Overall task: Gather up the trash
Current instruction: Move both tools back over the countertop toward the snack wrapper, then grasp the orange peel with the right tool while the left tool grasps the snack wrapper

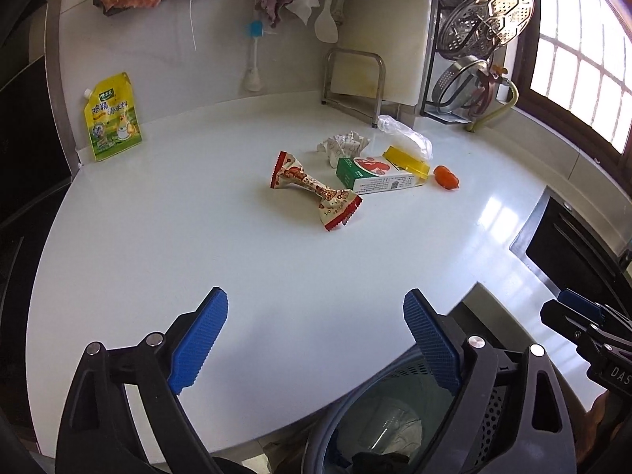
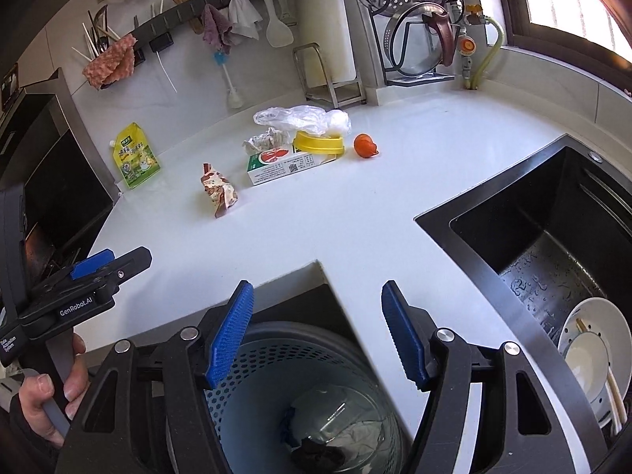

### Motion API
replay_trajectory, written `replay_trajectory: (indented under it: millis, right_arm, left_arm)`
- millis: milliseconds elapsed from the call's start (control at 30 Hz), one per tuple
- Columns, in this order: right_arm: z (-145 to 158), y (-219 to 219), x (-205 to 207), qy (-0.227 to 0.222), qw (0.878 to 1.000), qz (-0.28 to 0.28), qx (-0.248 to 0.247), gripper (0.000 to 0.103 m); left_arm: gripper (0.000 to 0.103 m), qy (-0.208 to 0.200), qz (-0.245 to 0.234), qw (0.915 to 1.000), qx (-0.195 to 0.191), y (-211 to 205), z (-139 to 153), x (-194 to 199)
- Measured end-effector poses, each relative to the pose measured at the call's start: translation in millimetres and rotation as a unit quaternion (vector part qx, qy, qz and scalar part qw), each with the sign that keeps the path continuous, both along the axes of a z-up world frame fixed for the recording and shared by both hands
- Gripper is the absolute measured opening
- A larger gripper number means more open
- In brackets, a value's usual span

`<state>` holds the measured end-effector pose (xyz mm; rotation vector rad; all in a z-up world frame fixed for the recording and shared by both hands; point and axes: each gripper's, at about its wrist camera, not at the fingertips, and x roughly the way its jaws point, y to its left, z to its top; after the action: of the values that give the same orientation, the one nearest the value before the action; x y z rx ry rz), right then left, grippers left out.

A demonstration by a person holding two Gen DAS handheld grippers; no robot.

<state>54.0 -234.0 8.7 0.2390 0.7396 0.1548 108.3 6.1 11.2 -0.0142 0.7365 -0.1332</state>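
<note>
Trash bin [image 2: 276,387] rim cut off below, contents murky, left tongs [image 1: 316,339] and right tongs [image 2: 316,335] wide.

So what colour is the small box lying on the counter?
The box is mostly white with a green end and a red picture on top; the left wrist view shows it best.

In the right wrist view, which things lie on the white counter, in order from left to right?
Yellow seasoning pouch → twisted snack wrapper → green and white carton → orange piece. I leave out the crumpled paper, yellow lid and plastic bag, as they overlap above the carton.
</note>
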Motion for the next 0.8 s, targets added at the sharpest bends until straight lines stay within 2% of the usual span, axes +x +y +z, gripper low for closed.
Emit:
replay_trajectory:
  millis: [333,600,800]
  right_arm:
    - [9.5,-17.5,80.7,0.004,0.999,0.001,-0.033,0.067]
    - [-0.2,-32.2,166.5,0.025,0.999,-0.002,-0.039,0.067]
    - [-13.9,-35.9,214.1,0.047,0.998,-0.007,-0.049,0.067]
  left_arm:
    - [0.090,-0.006,0.039,0.9992,-0.005,-4.1,6.8,65.8]
    - [0.091,0.008,0.052,0.9986,-0.006,-13.0,-4.0,102.0]
    - [0.093,0.014,0.054,0.9984,-0.005,-19.1,-10.2,118.1]
